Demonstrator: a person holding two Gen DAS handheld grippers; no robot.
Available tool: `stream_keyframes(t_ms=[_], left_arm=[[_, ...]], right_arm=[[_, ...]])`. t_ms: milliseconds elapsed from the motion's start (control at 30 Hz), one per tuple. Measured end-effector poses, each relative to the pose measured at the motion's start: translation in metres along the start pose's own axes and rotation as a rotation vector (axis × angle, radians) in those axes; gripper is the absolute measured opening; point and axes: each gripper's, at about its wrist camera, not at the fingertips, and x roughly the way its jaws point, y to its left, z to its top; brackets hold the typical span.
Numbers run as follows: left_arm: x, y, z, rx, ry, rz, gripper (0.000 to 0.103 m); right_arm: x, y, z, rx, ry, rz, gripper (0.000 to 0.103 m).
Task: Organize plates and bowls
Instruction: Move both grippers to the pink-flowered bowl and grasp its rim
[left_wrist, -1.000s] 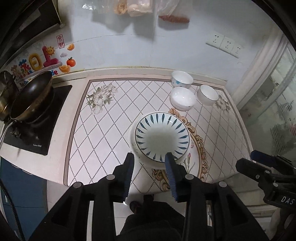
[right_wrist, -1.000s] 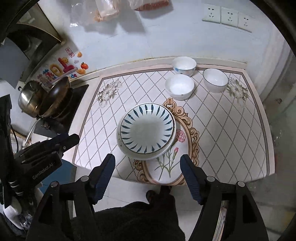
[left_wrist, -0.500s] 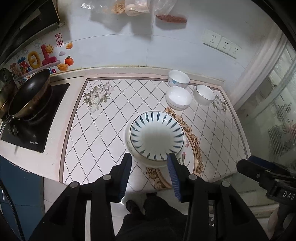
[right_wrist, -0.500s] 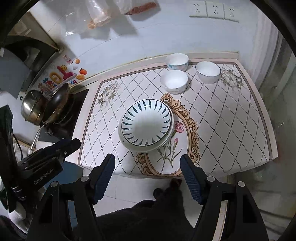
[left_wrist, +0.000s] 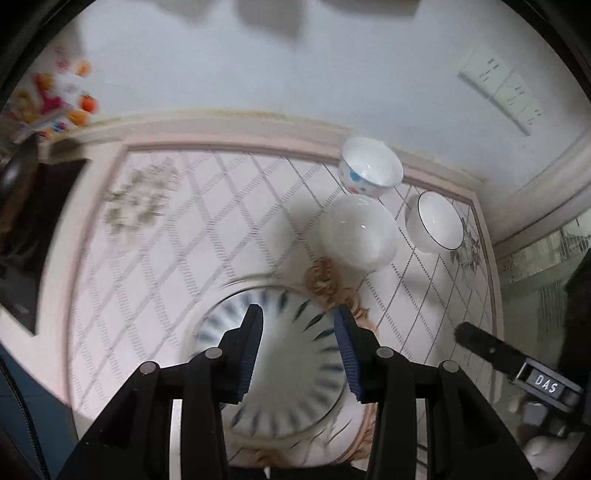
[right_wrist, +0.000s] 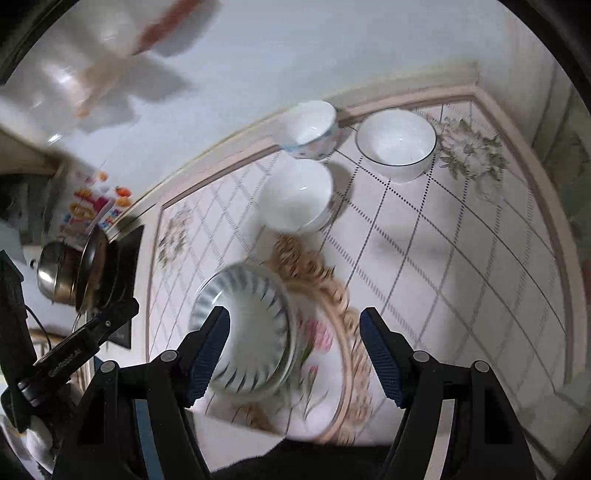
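Three bowls sit grouped at the far right of the table (right_wrist: 461, 266): a spotted bowl (left_wrist: 370, 170) against the wall, a plain white bowl (left_wrist: 357, 232) just in front of it, and a dark-rimmed bowl (left_wrist: 439, 220) beside them. Nearer the front edge lies a blue-striped plate (left_wrist: 291, 350), apparently on top of another plate, so like pieces seem to be gathered together. The left tongs (left_wrist: 299, 350) hover over the plate, partly open and holding nothing. The right tongs (right_wrist: 295, 354) are spread wide and empty, aimed beside the plate, probably ready to reach the bowls for nesting
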Motion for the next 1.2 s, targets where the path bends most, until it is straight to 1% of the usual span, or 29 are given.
stream_keyframes(t_ms=[67,133,200,333,567,667,700,733,767,800,833,900,967,1100,1200], left_arm=[[0.032,-0.004,0.022,-0.033,0.065,-0.044,0.037],[0.061,-0.007,0.037,-0.068,0.120,-0.068,0.037],[0.089,-0.010,0.053,-0.099,0.168,-0.079,0.037],[0.123,-0.014,0.070,-0.118,0.209,-0.077,0.037],[0.167,-0.022,0.089,-0.105,0.269,-0.040,0.037],[0.176,-0.021,0.092,-0.110,0.265,-0.037,0.036],[0.177,-0.021,0.091,-0.108,0.260,-0.040,0.034],[0.178,-0.021,0.091,-0.103,0.256,-0.038,0.028],[0.178,-0.021,0.090,-0.095,0.252,-0.023,0.025],[0.179,-0.022,0.089,-0.086,0.248,-0.015,0.024],[0.178,-0.022,0.088,-0.077,0.243,-0.008,0.020],[0.177,-0.019,0.086,-0.073,0.243,-0.006,0.017],[0.175,-0.018,0.083,-0.075,0.245,-0.007,0.013],[0.166,-0.019,0.077,-0.051,0.233,0.009,0.013],[0.155,-0.024,0.069,-0.026,0.225,0.004,0.013]], right_arm=[[0.022,-0.017,0.022,0.030,0.040,0.039,0.075],[0.048,-0.034,0.046,0.071,0.091,0.078,0.075],[0.066,-0.044,0.060,0.087,0.113,0.091,0.075],[0.104,-0.060,0.089,0.108,0.160,0.091,0.073],[0.143,-0.068,0.119,0.113,0.181,0.107,0.071],[0.155,-0.065,0.125,0.113,0.191,0.119,0.066],[0.158,-0.064,0.127,0.106,0.191,0.122,0.059],[0.162,-0.062,0.129,0.097,0.193,0.123,0.054],[0.165,-0.060,0.131,0.091,0.194,0.125,0.050],[0.167,-0.059,0.132,0.088,0.196,0.129,0.039],[0.169,-0.058,0.132,0.082,0.199,0.132,0.028],[0.173,-0.054,0.133,0.063,0.198,0.128,0.019],[0.172,-0.049,0.133,0.036,0.191,0.113,0.019],[0.168,-0.044,0.130,0.003,0.197,0.094,0.019],[0.163,-0.042,0.126,-0.015,0.198,0.081,0.019]])
